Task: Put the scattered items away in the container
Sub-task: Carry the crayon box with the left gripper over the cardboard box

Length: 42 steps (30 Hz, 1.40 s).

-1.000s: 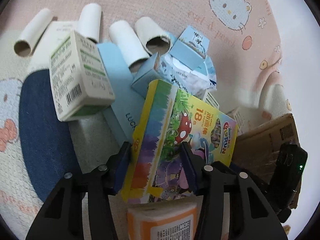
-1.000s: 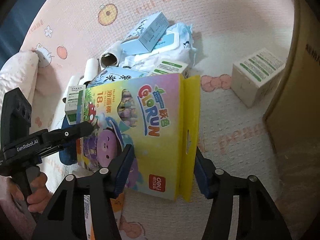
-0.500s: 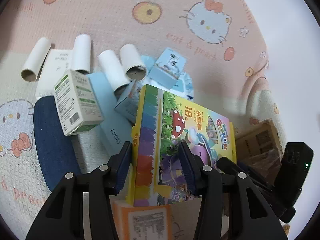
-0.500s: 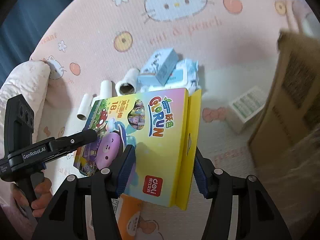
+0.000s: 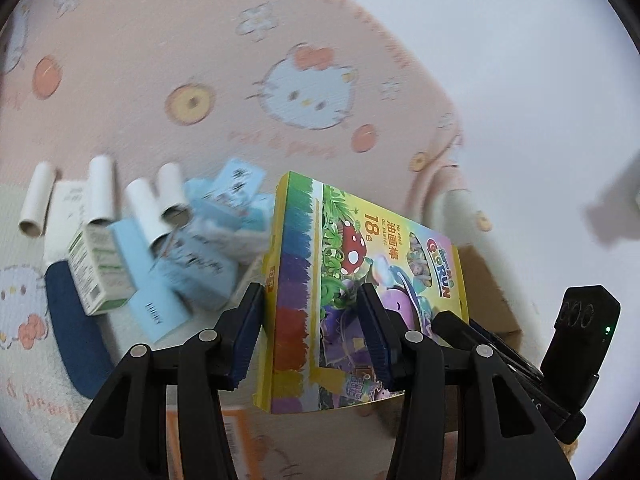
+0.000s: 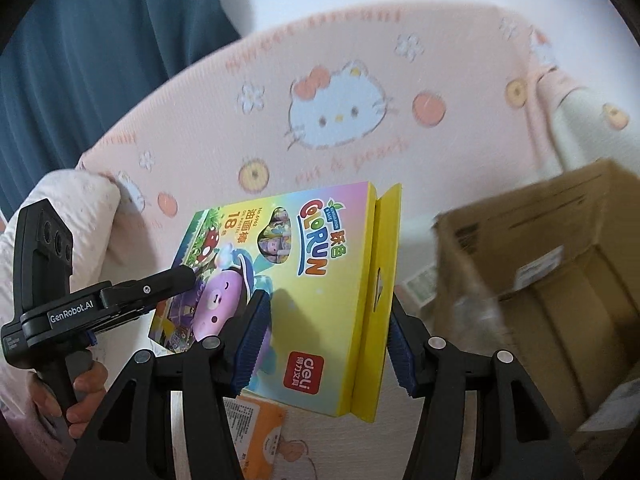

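Note:
A colourful oil pastel box hangs in the air above the pink mat, held at both ends. In the left wrist view my left gripper is shut on its rainbow-striped end. My right gripper is shut on the other end, one pad on the front face, the other against the yellow hang flap. The left gripper's fingers show at the left of the right wrist view, gripped by a hand. The brown cardboard container stands open to the right, tilted toward me.
Scattered on the mat lie several cardboard tubes, light blue boxes, a white and green box and a dark blue pad. An orange packet lies below the held box. A blue curtain hangs behind.
Both grippers have risen with the pastel box, so the pile on the mat looks smaller and farther. The cardboard container's open inside has come into the right wrist view.

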Available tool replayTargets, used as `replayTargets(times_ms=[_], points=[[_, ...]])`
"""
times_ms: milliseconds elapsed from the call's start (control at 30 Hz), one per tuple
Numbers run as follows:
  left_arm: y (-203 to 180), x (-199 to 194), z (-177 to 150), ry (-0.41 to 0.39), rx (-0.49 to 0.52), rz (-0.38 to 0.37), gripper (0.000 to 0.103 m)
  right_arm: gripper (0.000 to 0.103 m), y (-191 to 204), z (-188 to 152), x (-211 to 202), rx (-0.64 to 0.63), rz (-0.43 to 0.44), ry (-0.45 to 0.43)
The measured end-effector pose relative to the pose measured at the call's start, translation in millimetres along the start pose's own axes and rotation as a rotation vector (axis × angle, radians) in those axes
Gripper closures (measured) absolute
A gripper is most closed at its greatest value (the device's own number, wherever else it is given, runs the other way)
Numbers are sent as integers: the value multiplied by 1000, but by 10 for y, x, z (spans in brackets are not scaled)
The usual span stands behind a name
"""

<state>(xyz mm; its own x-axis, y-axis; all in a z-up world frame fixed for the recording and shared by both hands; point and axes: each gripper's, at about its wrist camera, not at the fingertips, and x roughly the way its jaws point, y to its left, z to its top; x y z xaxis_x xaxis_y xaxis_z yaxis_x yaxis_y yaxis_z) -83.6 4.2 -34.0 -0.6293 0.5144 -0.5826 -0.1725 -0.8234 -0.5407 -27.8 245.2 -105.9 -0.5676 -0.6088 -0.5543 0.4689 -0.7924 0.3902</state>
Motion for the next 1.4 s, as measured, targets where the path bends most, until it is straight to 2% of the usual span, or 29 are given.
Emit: replayTargets(times_ms=[133, 433, 533, 667, 833, 1000, 1133, 1400], points=[[-339, 45, 37, -3, 44, -43, 52, 49, -122, 58, -300, 24, -35, -60], [-1082, 367, 34, 50, 145, -140, 51, 49, -612, 52, -901, 115, -140, -154], [-1292, 497, 25, 83, 186, -159, 52, 49, -790, 29, -1048, 153, -167, -168], [-1482, 747, -11, 152, 168, -194, 51, 49, -1015, -3, -1209, 195, -211, -182], [-1681, 1030, -70, 235, 171, -219, 51, 49, -1289, -26, -1297, 244, -269, -164], [-1994, 1311, -79, 297, 228, -211, 51, 49, -1612, -65, -1349, 331, -299, -137], [-2229, 1659, -13, 393, 263, -218, 51, 49, -1835, -35, -1382, 409, -337, -115], [-2472, 2259, 13, 532, 284, -182, 51, 49, -2206, 41, -1307, 581, -410, -40]])
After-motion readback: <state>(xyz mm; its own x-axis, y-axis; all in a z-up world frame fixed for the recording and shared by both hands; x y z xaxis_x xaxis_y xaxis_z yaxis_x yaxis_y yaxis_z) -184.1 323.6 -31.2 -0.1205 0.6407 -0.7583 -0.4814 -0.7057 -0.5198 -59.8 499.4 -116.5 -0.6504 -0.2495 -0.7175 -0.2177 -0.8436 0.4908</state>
